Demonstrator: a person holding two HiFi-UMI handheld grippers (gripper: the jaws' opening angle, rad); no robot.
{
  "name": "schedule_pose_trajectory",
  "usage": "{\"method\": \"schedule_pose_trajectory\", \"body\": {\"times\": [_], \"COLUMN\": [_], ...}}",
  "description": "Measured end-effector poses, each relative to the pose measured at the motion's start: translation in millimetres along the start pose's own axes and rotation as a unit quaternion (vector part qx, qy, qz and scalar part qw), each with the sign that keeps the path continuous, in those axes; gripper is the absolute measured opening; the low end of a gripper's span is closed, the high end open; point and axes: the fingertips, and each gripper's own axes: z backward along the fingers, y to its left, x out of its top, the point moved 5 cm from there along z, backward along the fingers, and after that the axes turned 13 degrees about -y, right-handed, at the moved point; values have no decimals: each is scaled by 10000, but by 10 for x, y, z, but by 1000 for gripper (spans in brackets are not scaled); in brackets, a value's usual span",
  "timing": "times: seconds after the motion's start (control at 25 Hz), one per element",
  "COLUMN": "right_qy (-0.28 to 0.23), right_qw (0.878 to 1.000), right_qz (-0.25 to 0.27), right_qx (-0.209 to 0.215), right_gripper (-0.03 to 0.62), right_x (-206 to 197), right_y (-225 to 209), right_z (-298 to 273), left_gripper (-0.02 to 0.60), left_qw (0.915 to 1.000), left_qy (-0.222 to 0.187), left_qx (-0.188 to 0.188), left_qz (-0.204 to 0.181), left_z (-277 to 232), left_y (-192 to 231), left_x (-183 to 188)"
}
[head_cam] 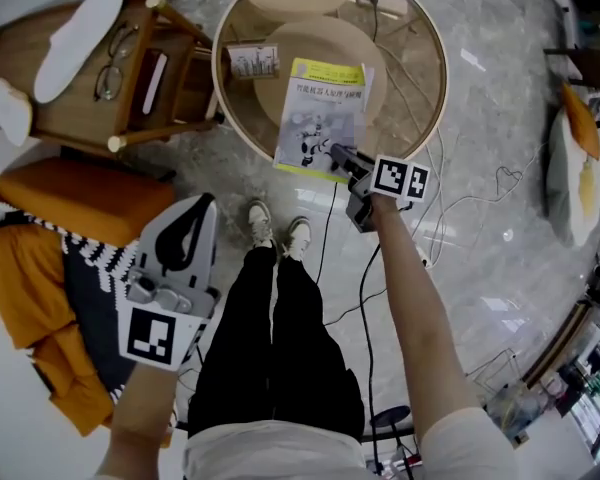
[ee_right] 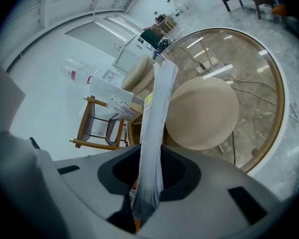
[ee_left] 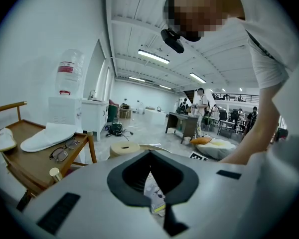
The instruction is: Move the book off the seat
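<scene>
The right arm reaches forward and down, its claw (head_cam: 336,154) clamped on the lower edge of the book (head_cam: 320,108). The book is seen edge-on between the jaws, over the near side of a round beige stool (head_cam: 315,40) under a round glass desk (head_cam: 436,98). The left claw (head_cam: 202,208) is held low by the left leg, jaws together on nothing. Beside it are a wooden chair (head_cam: 80,118) with glasses (head_cam: 110,68) on it and a grey marble floor (head_cam: 480,198).

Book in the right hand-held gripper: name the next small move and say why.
Probably lift the book slightly and carry it sideways, clear of the round seat: the right hand-held gripper is shut on its near corner, and it overlaps the seat.
</scene>
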Motion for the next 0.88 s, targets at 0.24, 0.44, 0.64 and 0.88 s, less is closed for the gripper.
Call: {"method": "schedule_pose_trajectory", "body": {"times": [0.24,0.44,0.64,0.88], "right_qy": [78,131,155,202], "right_qw": [9993,9973,9949,9921], "right_qz": [6,13,104,230], "right_qx": [-369,-719,-991,-1216], "right_gripper": [104,107,121,140], "right_x": [-26,-42,-64,-76], "right_y": [-119,-202,-264,-299], "right_z": [-7,-25,-39,-27], "left_gripper": [17,17,17,17], "left_qw": [10000,10000,9999,9999], "left_qy": [13,5,28,-6], "left_qx": [-1,37,89,133], "left_qz": [-1,21,43,62], "left_z": [11,47,118,180], "left_y": [-19,-3,17,20], "left_x": [7,11,-32,-24]}}
